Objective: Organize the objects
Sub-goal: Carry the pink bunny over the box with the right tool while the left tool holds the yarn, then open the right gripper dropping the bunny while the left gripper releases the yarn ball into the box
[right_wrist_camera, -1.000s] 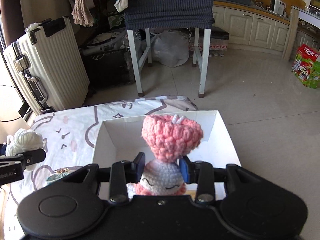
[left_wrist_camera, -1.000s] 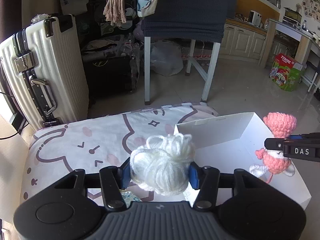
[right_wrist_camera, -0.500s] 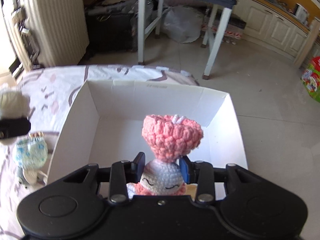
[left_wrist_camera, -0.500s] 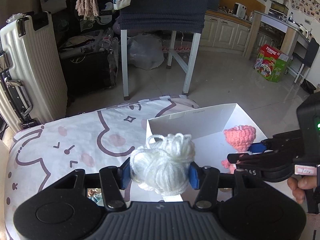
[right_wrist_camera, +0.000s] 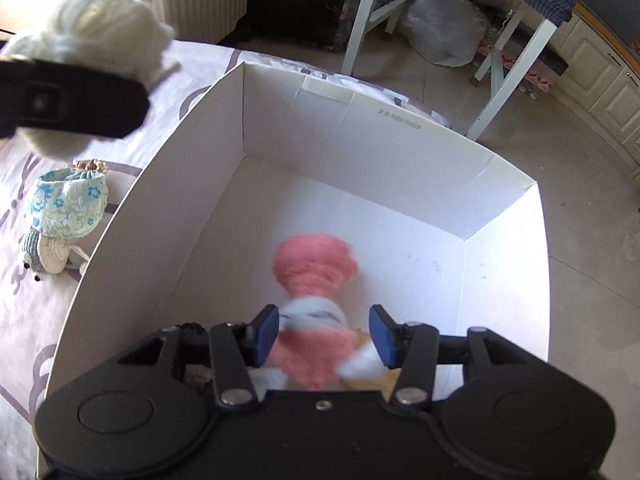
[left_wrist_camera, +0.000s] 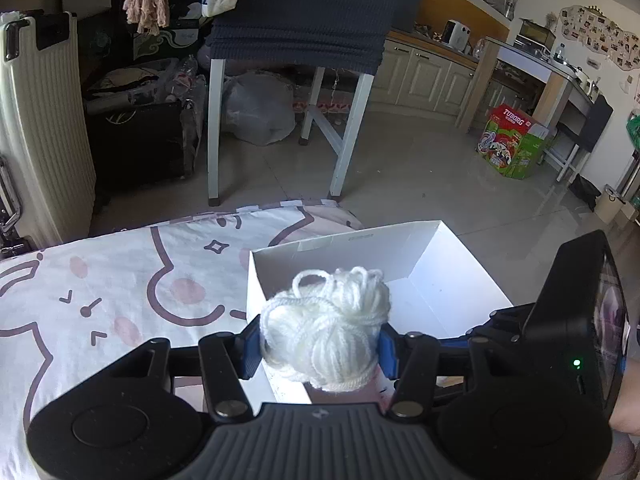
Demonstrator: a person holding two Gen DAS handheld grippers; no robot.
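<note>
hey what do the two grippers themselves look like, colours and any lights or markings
Both are matte black plastic. The left gripper and right gripper have ribbed bodies, round side discs, silver bolts and blue pads lining the jaws. In the left wrist view, the right unit's housing has a small green light. No cables or readable markings show.

A ball of white yarn (left_wrist_camera: 326, 336), loosely wound with loops on top, sat pinched above the near left corner of an open white cardboard box (right_wrist_camera: 360, 128). Inside the box a pink-and-white crocheted doll (right_wrist_camera: 314, 312) appeared blurred, perhaps loose. A floral-capped knitted toy (right_wrist_camera: 60, 216) lay just beside the box's left wall.
</note>
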